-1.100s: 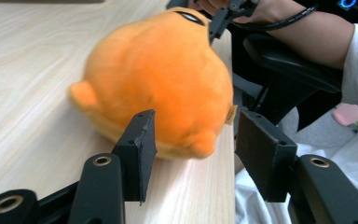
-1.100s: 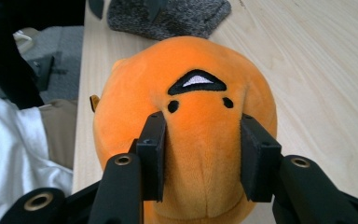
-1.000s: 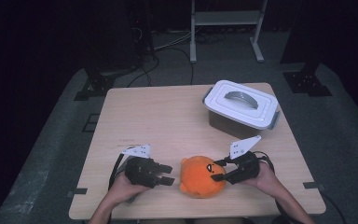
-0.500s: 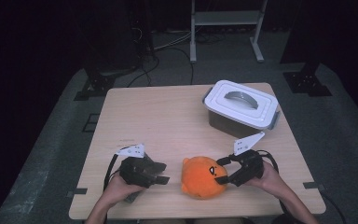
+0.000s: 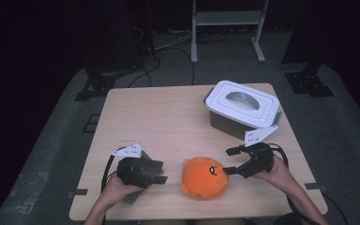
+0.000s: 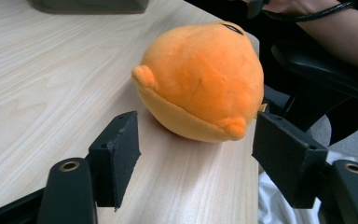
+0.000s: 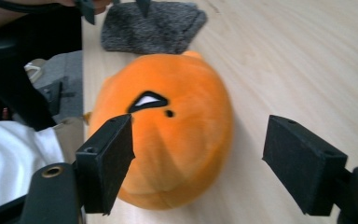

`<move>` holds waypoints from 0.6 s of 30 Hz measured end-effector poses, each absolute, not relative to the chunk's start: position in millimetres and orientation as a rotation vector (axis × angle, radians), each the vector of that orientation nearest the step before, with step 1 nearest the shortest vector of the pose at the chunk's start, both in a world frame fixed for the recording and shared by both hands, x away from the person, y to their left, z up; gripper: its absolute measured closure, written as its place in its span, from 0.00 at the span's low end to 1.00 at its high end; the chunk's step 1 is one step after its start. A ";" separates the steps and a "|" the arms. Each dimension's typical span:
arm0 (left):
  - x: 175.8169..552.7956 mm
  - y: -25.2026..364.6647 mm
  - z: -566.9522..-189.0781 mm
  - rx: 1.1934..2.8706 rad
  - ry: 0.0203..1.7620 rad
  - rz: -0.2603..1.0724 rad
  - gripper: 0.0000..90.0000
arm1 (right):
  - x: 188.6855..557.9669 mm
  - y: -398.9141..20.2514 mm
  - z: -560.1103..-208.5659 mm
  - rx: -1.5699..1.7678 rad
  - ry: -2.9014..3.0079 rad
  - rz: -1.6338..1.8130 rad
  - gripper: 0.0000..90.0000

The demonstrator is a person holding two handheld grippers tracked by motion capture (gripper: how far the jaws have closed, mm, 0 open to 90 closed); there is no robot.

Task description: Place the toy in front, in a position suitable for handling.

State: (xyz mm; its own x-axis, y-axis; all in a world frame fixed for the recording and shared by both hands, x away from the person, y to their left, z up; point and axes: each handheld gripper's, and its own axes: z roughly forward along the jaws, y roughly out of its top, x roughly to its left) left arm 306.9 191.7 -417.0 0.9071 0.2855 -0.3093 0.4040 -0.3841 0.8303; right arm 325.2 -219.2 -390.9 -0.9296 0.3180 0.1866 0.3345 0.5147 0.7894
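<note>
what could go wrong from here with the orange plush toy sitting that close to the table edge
1. The orange plush toy lies loose near the table front edge; both grippers' jaws have just been opening and stand apart from it, so a nudge could roll it off.
2. A grey cloth lies under the left gripper; closing again might catch it instead of the toy.
3. The right gripper has one jaw close to the toy and could push it.

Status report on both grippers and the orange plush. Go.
Left gripper open, right gripper open, jaws just been opening, nothing between them. Orange plush loose on the table, between both grippers. Grey cloth under left gripper; lidded box behind, clear.
</note>
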 end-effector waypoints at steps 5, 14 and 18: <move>305.6 195.5 -415.4 1.995 0.510 -0.120 0.31 | 333.1 -228.2 -385.5 -0.645 -2.753 -1.429 0.25; 304.5 201.4 -416.6 2.001 0.547 -0.100 0.23 | 350.7 -238.8 -377.5 -0.719 -2.798 -1.393 0.22; 304.7 203.1 -416.3 1.999 0.548 -0.090 0.22 | 358.0 -243.7 -372.5 -0.731 -2.822 -1.384 0.23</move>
